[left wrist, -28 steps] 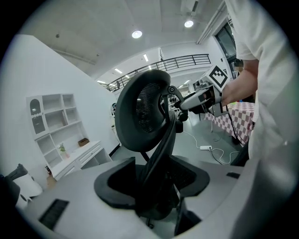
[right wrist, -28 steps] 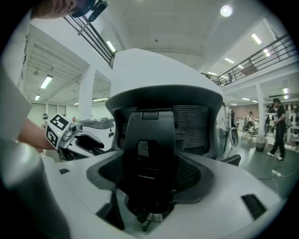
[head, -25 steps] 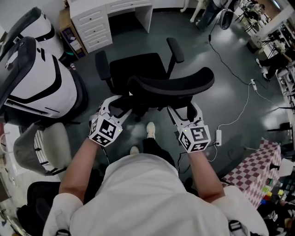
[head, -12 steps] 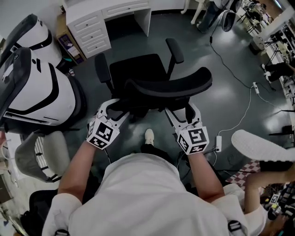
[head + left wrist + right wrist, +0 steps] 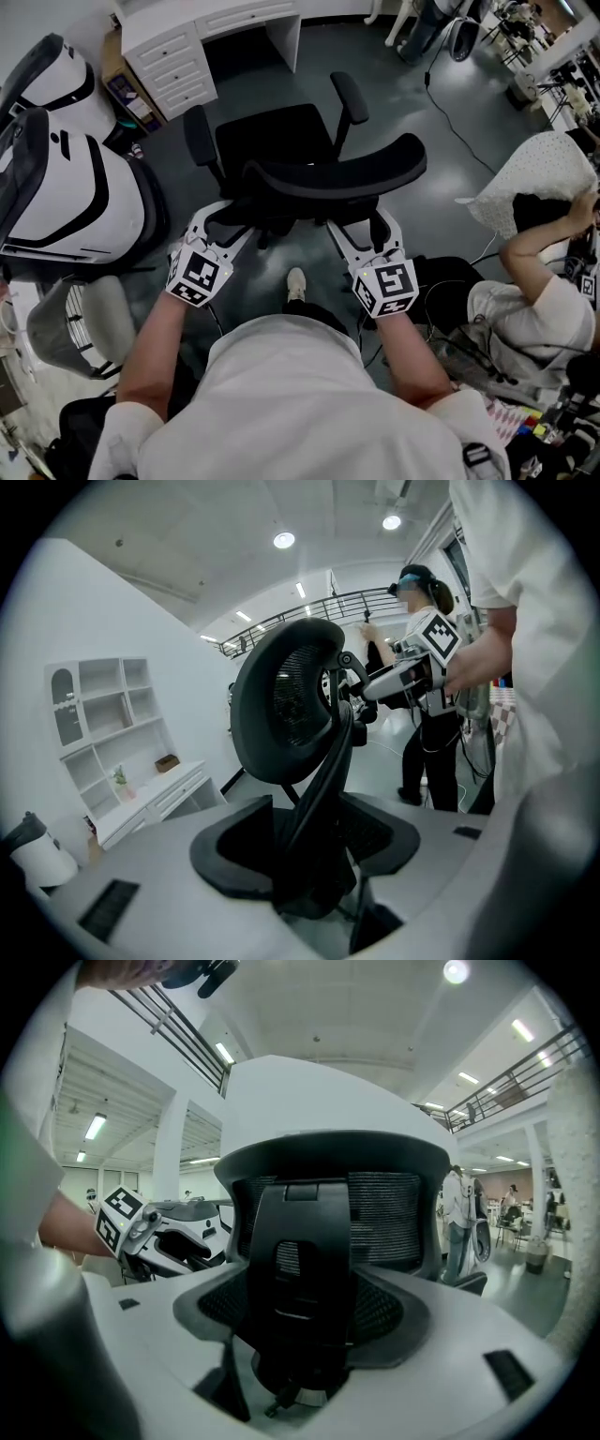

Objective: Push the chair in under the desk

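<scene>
The dark grey floor [image 5: 450,178] fills the head view. At its left stands a bulky white-and-black shell [image 5: 66,178]. The black chair [image 5: 328,173] stands mid-floor with its curved backrest towards the person and its seat towards the white worktop [image 5: 178,37] at the top. It stands just in front of the kneehole beside the drawers, not yet under the worktop.

A second person [image 5: 525,300] in a white shirt sits at the right edge with one arm raised. A cable [image 5: 469,131] trails across the floor beyond the chair's right armrest.

The left claw [image 5: 228,218] reaches low at the left rear of the backrest. Its jaws are spread wide and released, one on each side of the chair's black back frame (its own view shows the frame rising between them).

The right claw [image 5: 361,225] mirrors it at the right rear. It too is released, with its jaws well apart and the spine of the backrest between them. The person's shoe [image 5: 296,281] shows between the two forearms.
</scene>
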